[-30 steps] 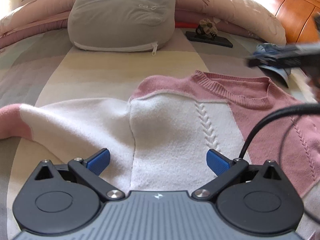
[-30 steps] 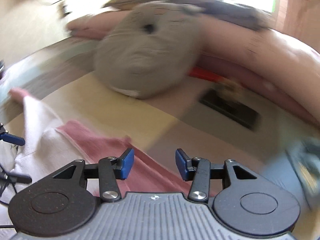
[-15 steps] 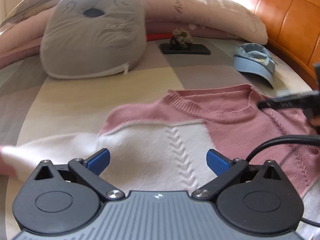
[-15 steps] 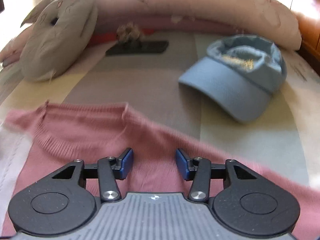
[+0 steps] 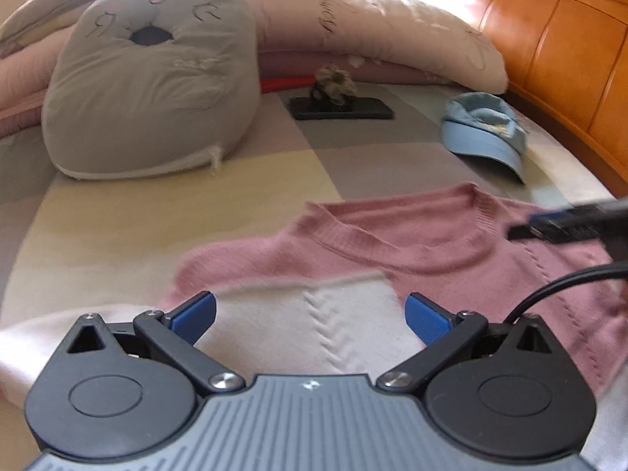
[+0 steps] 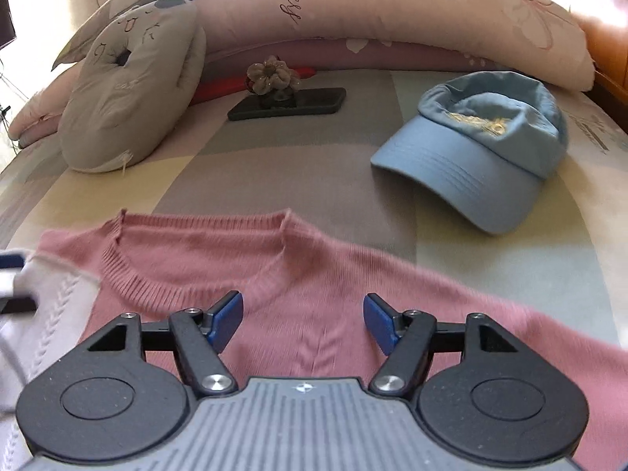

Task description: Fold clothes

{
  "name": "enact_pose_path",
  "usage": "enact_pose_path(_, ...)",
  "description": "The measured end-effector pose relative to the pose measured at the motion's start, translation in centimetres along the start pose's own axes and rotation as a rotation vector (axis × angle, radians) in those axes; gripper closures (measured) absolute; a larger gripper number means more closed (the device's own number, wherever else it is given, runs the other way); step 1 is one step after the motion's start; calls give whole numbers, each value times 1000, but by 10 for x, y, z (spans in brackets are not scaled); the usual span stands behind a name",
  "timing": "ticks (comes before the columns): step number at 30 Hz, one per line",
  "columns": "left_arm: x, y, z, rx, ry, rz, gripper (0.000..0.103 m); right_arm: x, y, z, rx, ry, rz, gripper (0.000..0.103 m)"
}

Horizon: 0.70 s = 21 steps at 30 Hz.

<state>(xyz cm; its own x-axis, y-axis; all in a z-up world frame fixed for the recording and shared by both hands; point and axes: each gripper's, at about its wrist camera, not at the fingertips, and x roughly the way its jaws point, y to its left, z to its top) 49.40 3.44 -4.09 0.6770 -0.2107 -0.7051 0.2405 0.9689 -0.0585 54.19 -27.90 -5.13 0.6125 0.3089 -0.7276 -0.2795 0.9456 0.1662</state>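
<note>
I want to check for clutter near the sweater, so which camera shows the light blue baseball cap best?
The right wrist view: the light blue baseball cap sits large and sharp, brim, crown and gold embroidery all visible, lying just beyond the pink knit sweater. In the left wrist view the cap is smaller, off to the right and softer.

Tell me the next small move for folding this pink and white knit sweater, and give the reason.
Probably lower both grippers onto the pink and white knit sweater and pinch it. It lies flat, collar away; the left gripper is open above the white panel, the right gripper is opening above the pink chest, nothing between their fingers.
</note>
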Motion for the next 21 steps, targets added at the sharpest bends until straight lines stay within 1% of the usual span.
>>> enact_pose_path(2, 0, 11, 6, -44, 0, -15, 2, -8, 1, -5, 9, -2, -2, 30)
enact_pose_path(3, 0, 17, 9, -83, 3, -51, 2, -11, 1, -7, 22, 0, 1, 30)
enact_pose_path(4, 2, 22, 10, -120, 13, -106, 2, -14, 1, -10, 35, 3, 4, 30)
enact_pose_path(6, 13, 27, 12, -179, 62, -228, 1, -15, 1, -15, 57, 15, 5, 30)
enact_pose_path(7, 22, 29, 10, -201, 83, -261, 1, -15, 3, -17, 60, 21, 1, 30)
enact_pose_path(8, 31, 30, 9, -217, 97, -247, 1, -15, 4, -19, 64, 27, -3, 30)
enact_pose_path(10, 51, 33, 6, -244, 123, -184, 1, -15, 7, -20, 66, 28, -6, 30)
enact_pose_path(12, 63, 34, 9, -229, 81, -141, 1, -16, 9, -20, 67, 26, -4, 30)
enact_pose_path(16, 75, 27, 23, -177, 60, -78, 1, -20, 13, -20, 62, 21, 6, 30)
enact_pose_path(17, 76, 24, 25, -160, 57, -65, 1, -21, 14, -21, 60, 21, 2, 30)
enact_pose_path(19, 70, 24, 27, -167, 61, -56, 1, -24, 15, -23, 59, 26, 0, 30)
enact_pose_path(21, 54, 22, 24, -183, 52, -77, 1, -33, 17, -26, 40, 24, -16, 29)
